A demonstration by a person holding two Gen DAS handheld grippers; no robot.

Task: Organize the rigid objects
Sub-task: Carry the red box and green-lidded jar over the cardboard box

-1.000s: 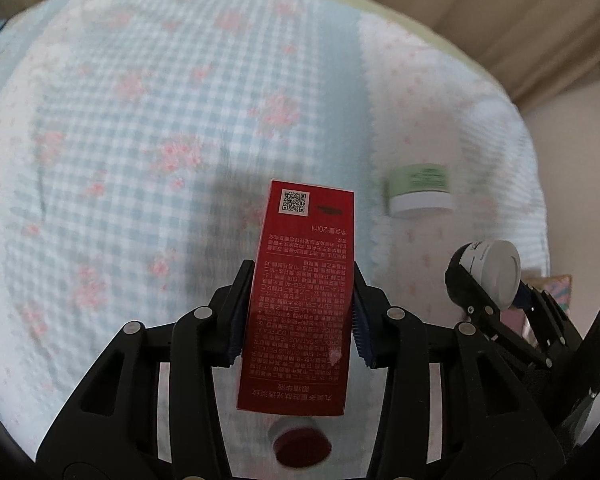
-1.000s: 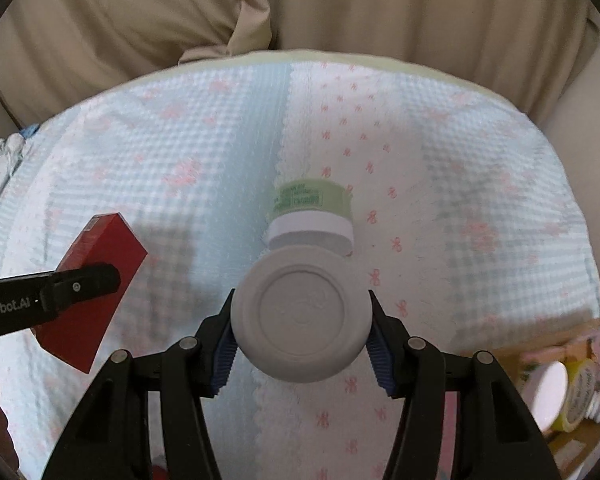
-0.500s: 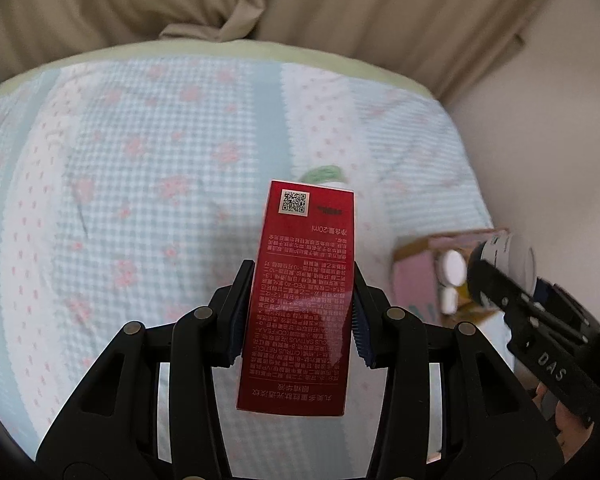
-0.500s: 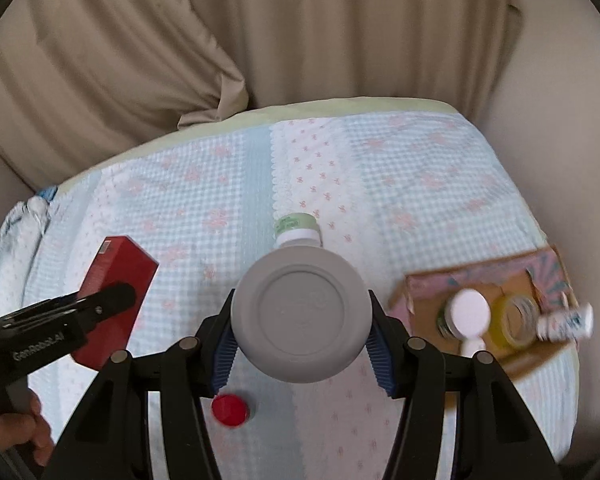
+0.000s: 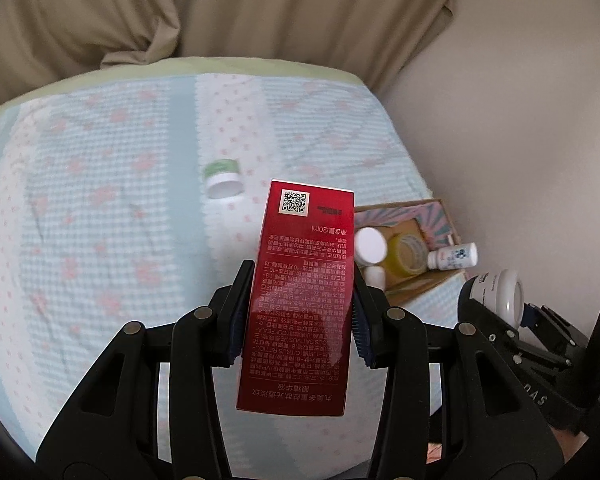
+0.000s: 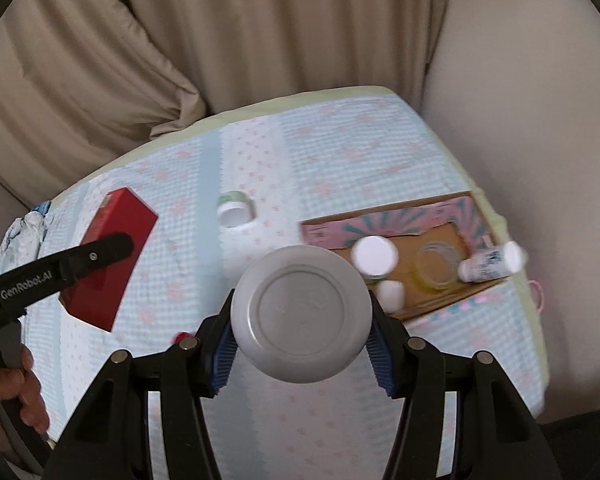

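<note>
My left gripper (image 5: 298,320) is shut on a tall red carton (image 5: 302,292) and holds it in the air above the bed; the carton also shows in the right wrist view (image 6: 110,258). My right gripper (image 6: 302,350) is shut on a grey-lidded white jar (image 6: 302,314), which also shows at the right of the left wrist view (image 5: 500,292). A cardboard box (image 6: 444,306) with a pink patterned flap lies at the bed's right edge, holding white-capped bottles (image 6: 374,256), a yellow tape roll (image 6: 436,268) and a small white bottle (image 6: 490,264).
A green jar with a white lid (image 6: 234,208) lies on the checked bedspread (image 5: 100,240). A small red cap (image 6: 182,337) lies near my right gripper. Beige curtains (image 6: 260,40) hang behind the bed and a wall (image 5: 520,120) stands to the right.
Both grippers have risen and pulled back from the bedspread while swinging right. The cardboard box has come into view and sits nearer the centre. Both holds are unchanged.
</note>
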